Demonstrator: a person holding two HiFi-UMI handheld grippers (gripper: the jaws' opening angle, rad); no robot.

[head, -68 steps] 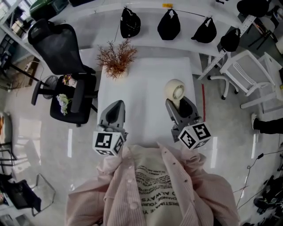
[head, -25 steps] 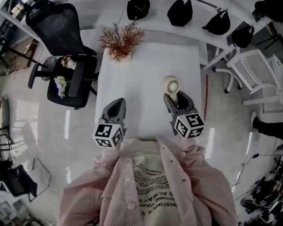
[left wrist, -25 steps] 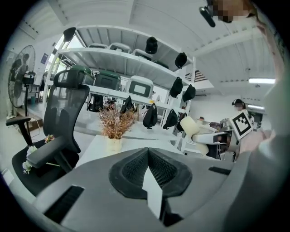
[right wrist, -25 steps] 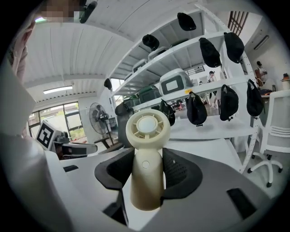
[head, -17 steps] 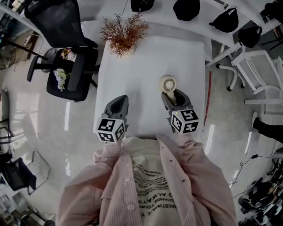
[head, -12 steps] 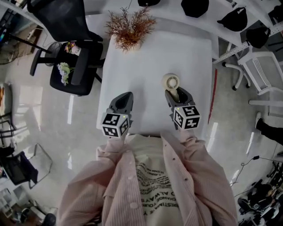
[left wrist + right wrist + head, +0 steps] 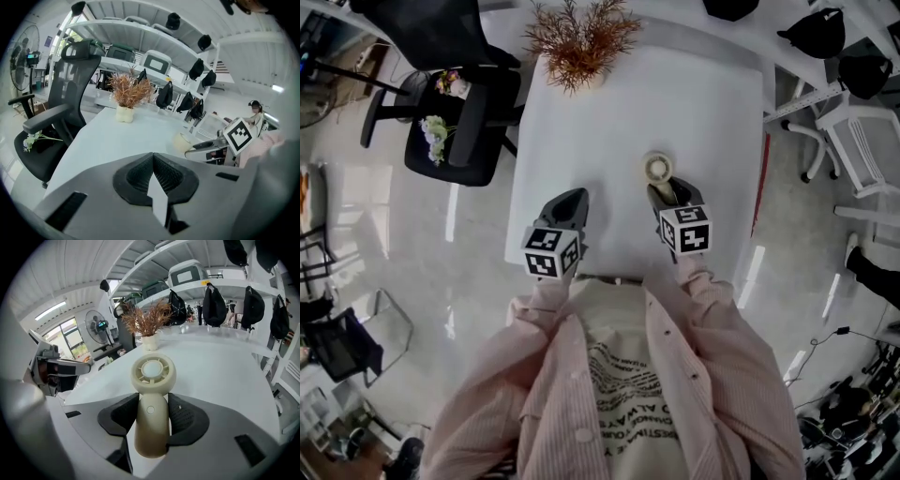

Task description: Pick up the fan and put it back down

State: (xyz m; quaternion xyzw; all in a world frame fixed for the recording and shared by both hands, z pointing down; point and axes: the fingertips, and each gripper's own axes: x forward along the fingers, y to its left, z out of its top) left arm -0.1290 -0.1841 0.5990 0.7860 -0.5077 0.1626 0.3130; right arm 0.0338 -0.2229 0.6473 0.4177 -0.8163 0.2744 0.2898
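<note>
A cream hand-held fan (image 7: 153,372) sticks out from my right gripper (image 7: 152,405), whose pads are shut on its handle, round head pointing away. In the head view the fan (image 7: 657,168) hangs low over the white table (image 7: 581,131), right of centre, just beyond the right gripper (image 7: 667,193). Whether the fan touches the tabletop I cannot tell. My left gripper (image 7: 571,201) hovers over the table's near left part, jaws shut with nothing in them. In the left gripper view its jaws (image 7: 153,157) meet in a line, and the fan (image 7: 182,141) shows at the right.
A potted dry reddish plant (image 7: 581,37) stands at the table's far edge. A black office chair (image 7: 455,103) with flowers on its seat is left of the table. A white chair (image 7: 862,141) and a red floor line (image 7: 759,187) lie to the right.
Both grippers have sunk toward the tabletop, the right one carrying the fan down with it. The fan stays gripped the same way throughout.
</note>
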